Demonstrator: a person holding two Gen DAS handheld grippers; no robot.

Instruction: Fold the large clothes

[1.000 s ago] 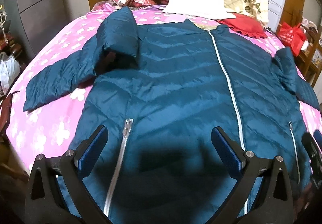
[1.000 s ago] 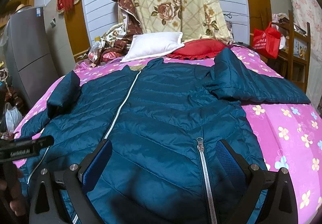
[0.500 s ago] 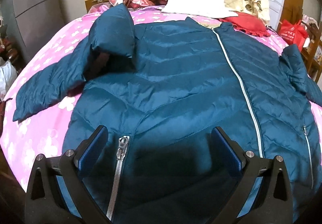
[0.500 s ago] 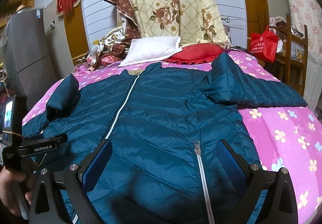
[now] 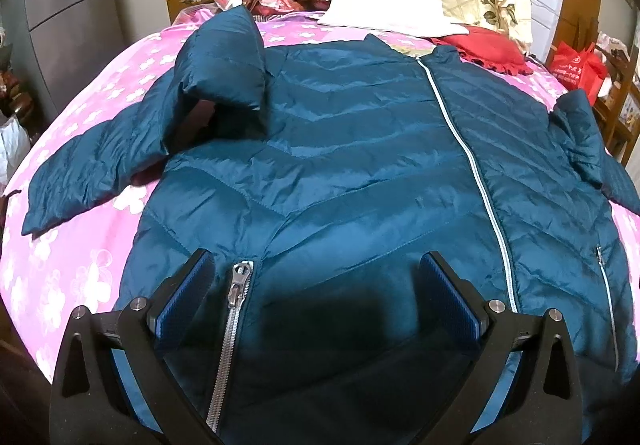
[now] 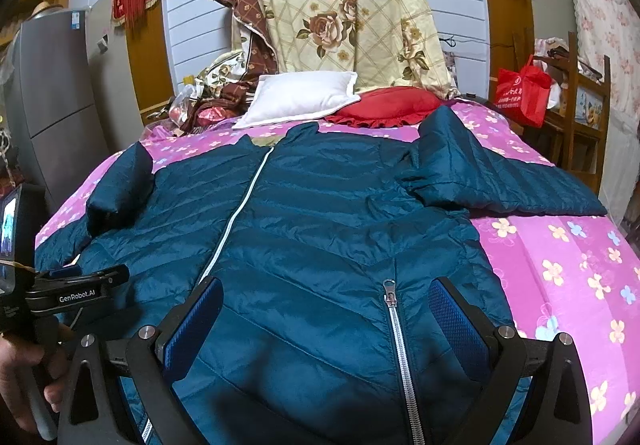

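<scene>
Left wrist, jacket (image 5: 360, 173) under gripper (image 5: 316, 297) (agape)

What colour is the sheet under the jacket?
Pink with a flower print, clearest in the right wrist view.

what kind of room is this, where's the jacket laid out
Most likely a lived-in bedroom. The blue jacket lies flat on a bed with a pink flowered sheet, a white pillow and a red cushion at its head.
</scene>
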